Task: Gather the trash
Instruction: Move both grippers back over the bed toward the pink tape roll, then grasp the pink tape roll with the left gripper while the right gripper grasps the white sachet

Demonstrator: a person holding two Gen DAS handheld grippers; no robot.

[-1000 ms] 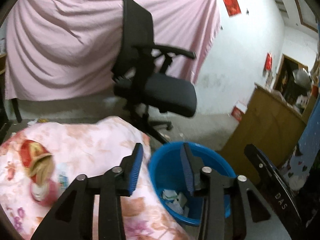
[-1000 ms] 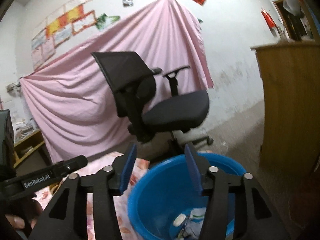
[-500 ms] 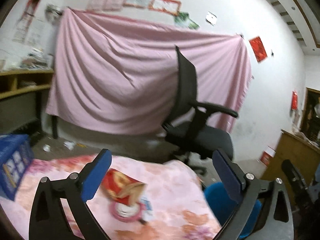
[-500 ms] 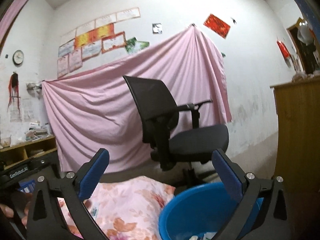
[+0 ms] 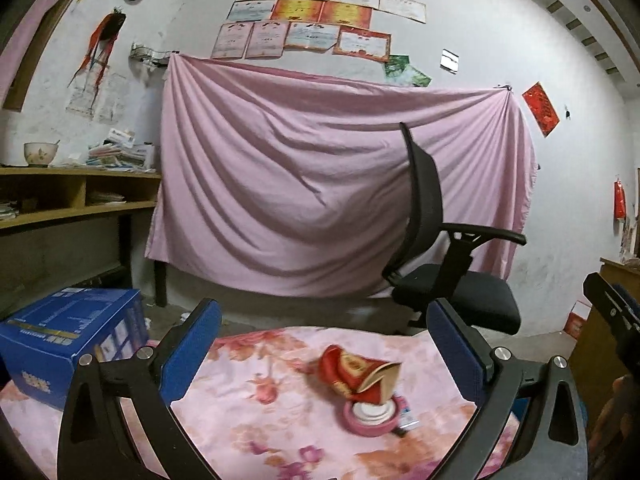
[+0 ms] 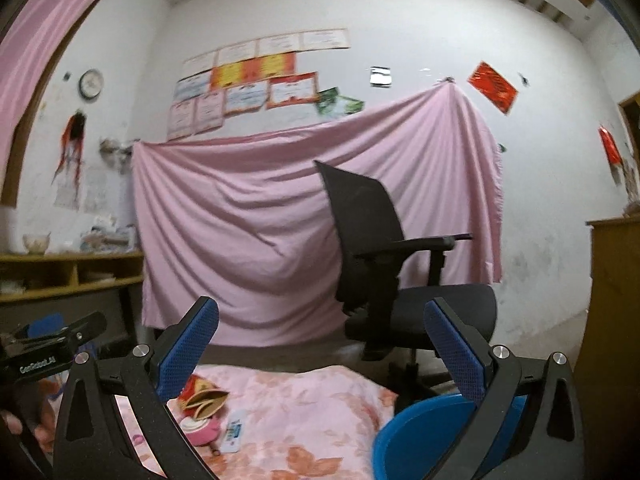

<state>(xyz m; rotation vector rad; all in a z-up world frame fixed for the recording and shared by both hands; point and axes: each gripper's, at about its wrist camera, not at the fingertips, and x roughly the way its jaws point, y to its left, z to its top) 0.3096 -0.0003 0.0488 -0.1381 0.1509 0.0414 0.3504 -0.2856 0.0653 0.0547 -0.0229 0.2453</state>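
My left gripper (image 5: 324,344) is open wide over a table with a pink floral cloth (image 5: 248,412), nothing between its blue pads. Just ahead lie a crumpled red and gold carton (image 5: 356,370), a pink round lid (image 5: 370,414) and a small white wrapper (image 5: 406,418). My right gripper (image 6: 320,344) is open and empty too, pointing level at the chair. In the right wrist view the carton (image 6: 202,396), pink lid (image 6: 200,428) and wrapper (image 6: 234,432) lie low left, and the blue trash basin (image 6: 420,436) shows at the table's right end, its inside hidden.
A black office chair (image 5: 444,276) stands beyond the table before a hanging pink sheet (image 5: 312,184). A blue cardboard box (image 5: 68,332) sits on the table's left. Wooden shelves (image 5: 72,200) are at the left, a wooden cabinet (image 6: 616,308) at the right.
Both grippers opened from nearly shut to wide. Both swung left and tilted up, away from the blue basin, so the table with the carton and lid now lies ahead.
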